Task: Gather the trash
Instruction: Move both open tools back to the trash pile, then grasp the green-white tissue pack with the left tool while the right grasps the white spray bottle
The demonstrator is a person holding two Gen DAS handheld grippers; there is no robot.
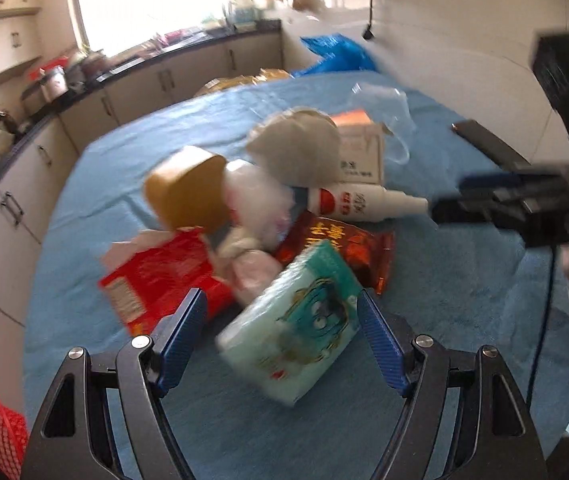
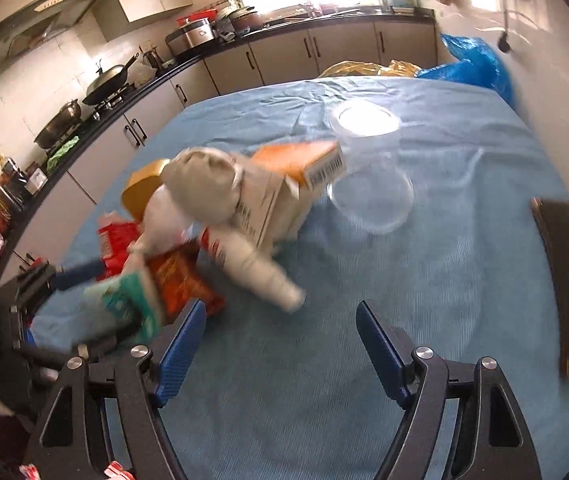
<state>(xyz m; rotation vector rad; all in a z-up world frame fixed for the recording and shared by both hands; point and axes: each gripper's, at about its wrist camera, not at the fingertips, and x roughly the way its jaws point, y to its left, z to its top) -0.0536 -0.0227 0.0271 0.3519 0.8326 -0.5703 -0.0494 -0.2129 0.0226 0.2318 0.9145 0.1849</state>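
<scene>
**Trash heaped on a blue-covered table, two open claws above it**

A table [image 1: 96, 184] covered in blue cloth fills most of both views, with kitchen cabinets and a dark countertop [image 2: 132, 92] running along the upper left of each frame. A blue plastic bag [image 2: 472, 64] lies at the table's far edge, upper right.

A pile of trash sits at the centre of the left wrist view and left of centre in the right wrist view. From largest to smallest it holds: a pale green tissue pack [image 1: 292, 328] at the near side; a white and orange carton [image 2: 284, 188]; a red packet [image 1: 156, 276] at the lower left of the pile; a grey crumpled paper wad [image 1: 296, 148] on top; a brown paper cup [image 1: 188, 192] on its side; a dark red snack wrapper [image 1: 348, 248]; and a white spray bottle [image 1: 364, 202] lying flat, nozzle toward the right. A clear plastic cup [image 2: 368, 160] lies just right of the carton, touching or nearly so.

The left claw [image 1: 282, 314] is spread wide at the bottom of its frame, the tissue pack between its fingers; blur hides whether the pads touch it. The right claw [image 2: 280, 322] is spread wide over bare cloth, holding nothing, the spray bottle just beyond it.
</scene>
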